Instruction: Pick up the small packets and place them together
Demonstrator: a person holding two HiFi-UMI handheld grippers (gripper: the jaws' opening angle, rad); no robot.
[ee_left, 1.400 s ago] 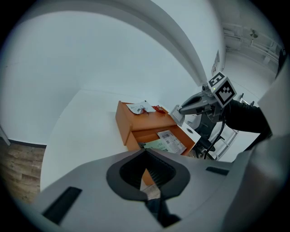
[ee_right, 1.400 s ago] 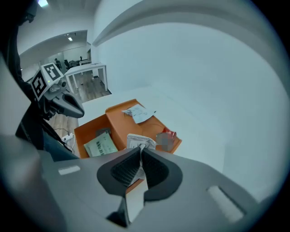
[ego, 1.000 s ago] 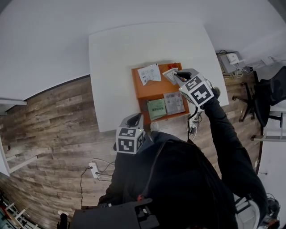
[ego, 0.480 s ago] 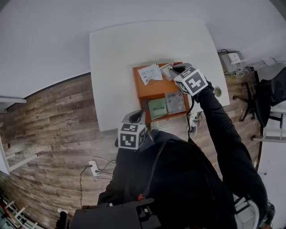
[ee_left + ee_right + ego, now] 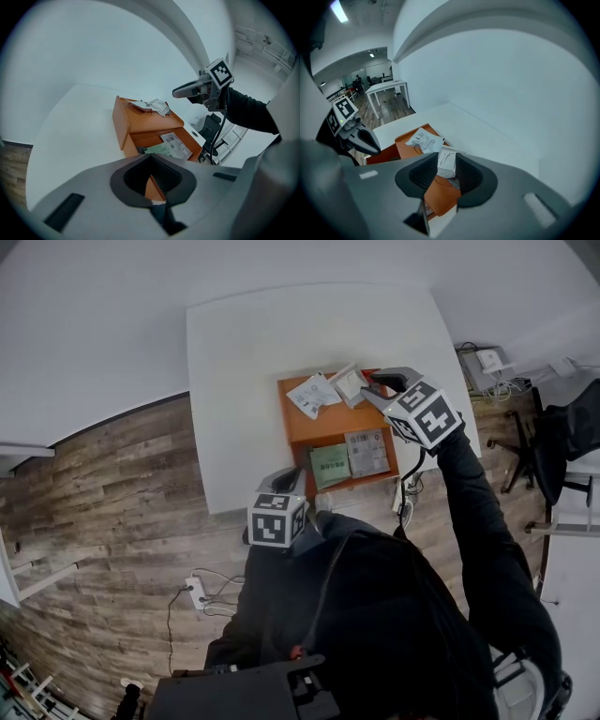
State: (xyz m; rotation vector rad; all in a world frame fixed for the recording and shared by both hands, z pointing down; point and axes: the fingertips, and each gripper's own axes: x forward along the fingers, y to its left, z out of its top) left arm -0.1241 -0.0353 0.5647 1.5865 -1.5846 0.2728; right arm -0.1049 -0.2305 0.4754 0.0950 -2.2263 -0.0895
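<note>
On an orange box [image 5: 323, 426] lie two white packets [image 5: 312, 395] [image 5: 349, 384], touching at the far end. A green packet [image 5: 329, 463] and a grey printed packet [image 5: 367, 453] rest on its near part. My right gripper [image 5: 379, 387] hovers just right of the second white packet. Its jaws have just been opening, and they stand open and grip nothing. In the right gripper view that packet [image 5: 446, 163] shows in the gap between the jaws, lying on the box below. My left gripper [image 5: 286, 480] is shut and empty at the table's near edge.
The white table [image 5: 253, 343] carries only the orange box. A black office chair [image 5: 562, 442] and cables with a power strip [image 5: 487, 367] are on the wooden floor to the right. My left gripper [image 5: 361, 133] shows at the left of the right gripper view.
My right gripper carried a white packet leftward to the other white packet, then opened and drew back to the right. The packet now lies on the box. My left gripper stayed put.
</note>
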